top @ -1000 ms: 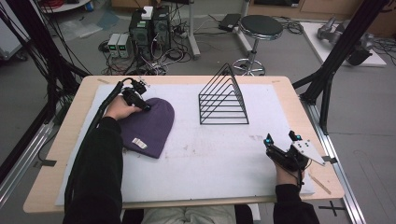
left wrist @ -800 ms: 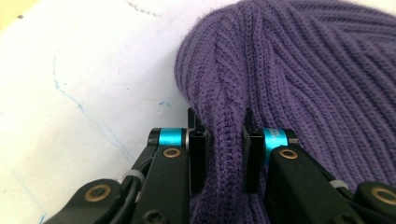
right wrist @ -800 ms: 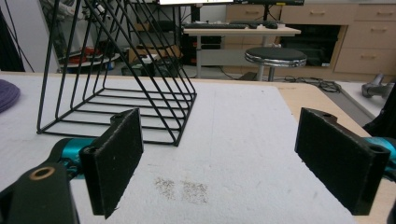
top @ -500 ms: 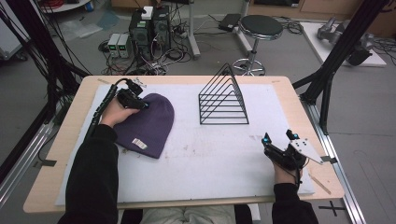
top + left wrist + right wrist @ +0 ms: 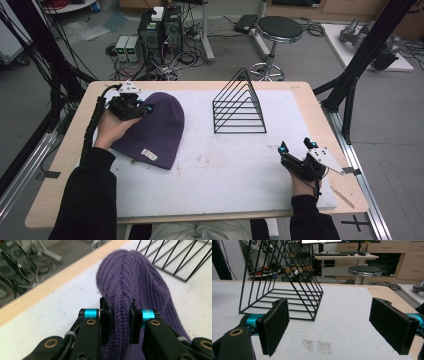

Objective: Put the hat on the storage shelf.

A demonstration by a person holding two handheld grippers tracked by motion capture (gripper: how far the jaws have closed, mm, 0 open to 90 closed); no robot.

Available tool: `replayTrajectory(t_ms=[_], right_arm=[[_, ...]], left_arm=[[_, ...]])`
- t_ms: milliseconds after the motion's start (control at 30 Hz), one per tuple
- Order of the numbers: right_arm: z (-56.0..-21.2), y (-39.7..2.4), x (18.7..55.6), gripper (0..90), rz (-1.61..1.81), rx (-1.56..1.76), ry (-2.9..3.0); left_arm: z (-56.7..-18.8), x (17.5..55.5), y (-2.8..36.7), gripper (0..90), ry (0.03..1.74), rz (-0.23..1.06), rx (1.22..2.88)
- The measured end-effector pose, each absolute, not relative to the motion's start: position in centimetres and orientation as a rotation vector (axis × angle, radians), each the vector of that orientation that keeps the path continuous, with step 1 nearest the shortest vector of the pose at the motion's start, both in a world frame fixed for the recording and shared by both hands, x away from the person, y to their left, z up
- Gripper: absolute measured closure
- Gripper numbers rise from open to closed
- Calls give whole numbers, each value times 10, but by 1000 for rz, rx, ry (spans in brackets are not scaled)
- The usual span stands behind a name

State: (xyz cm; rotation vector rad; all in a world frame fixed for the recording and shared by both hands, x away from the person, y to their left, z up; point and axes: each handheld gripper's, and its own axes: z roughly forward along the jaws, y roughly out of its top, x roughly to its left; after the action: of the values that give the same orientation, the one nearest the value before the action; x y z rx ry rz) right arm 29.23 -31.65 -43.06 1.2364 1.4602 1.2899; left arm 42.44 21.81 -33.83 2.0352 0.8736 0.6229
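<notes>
The left gripper [image 5: 117, 322] has its jaws pinched tight on a ridge of the purple knit beanie [image 5: 155, 127], the fabric bunched up between the pads and rising ahead of them toward the crown of the hat. In the high view the same left gripper [image 5: 131, 104] sits over the beanie's far left edge, with most of the hat spread on the white mat [image 5: 225, 165] just to its right and toward the person. So the grasp looks done; the carrying is what remains. The likely goal is the black wire rack [image 5: 239, 107], which stands well off to the right of that claw (nothing hangs on it or lies in it yet).

The right gripper [image 5: 337, 325] has its jaws spread wide with nothing between them, only bare mat below and the rack ahead and to its left. It hovers near the mat's near right corner [image 5: 300, 160], well apart from the beanie.
</notes>
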Motion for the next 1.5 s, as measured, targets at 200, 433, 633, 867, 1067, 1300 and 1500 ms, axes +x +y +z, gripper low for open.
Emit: replayTrajectory(t_ms=[200, 433, 633, 867, 1067, 1300, 1500], right_arm=[[-431, -317, 292, 154, 1282, 1236, 1452], [-430, -318, 291, 154, 1282, 1240, 1448], [-430, -317, 291, 154, 1281, 1240, 1450], [-430, -318, 291, 154, 1285, 1239, 1448], [-430, -318, 291, 153, 1289, 1235, 1454], [-429, -316, 289, 153, 1326, 1199, 1472], [-427, -310, 287, 153, 1365, 1148, 1494]], left_arm=[[-329, 398, 218, 769, 826, 705, 1942], [-316, 369, 213, 765, 763, 785, 1805], [-305, 352, 209, 765, 755, 829, 1678], [-289, 335, 202, 762, 768, 923, 1548], [-277, 323, 195, 761, 726, 942, 1476], [-260, 309, 186, 760, 665, 946, 1416], [-252, 303, 182, 754, 623, 958, 1385]])
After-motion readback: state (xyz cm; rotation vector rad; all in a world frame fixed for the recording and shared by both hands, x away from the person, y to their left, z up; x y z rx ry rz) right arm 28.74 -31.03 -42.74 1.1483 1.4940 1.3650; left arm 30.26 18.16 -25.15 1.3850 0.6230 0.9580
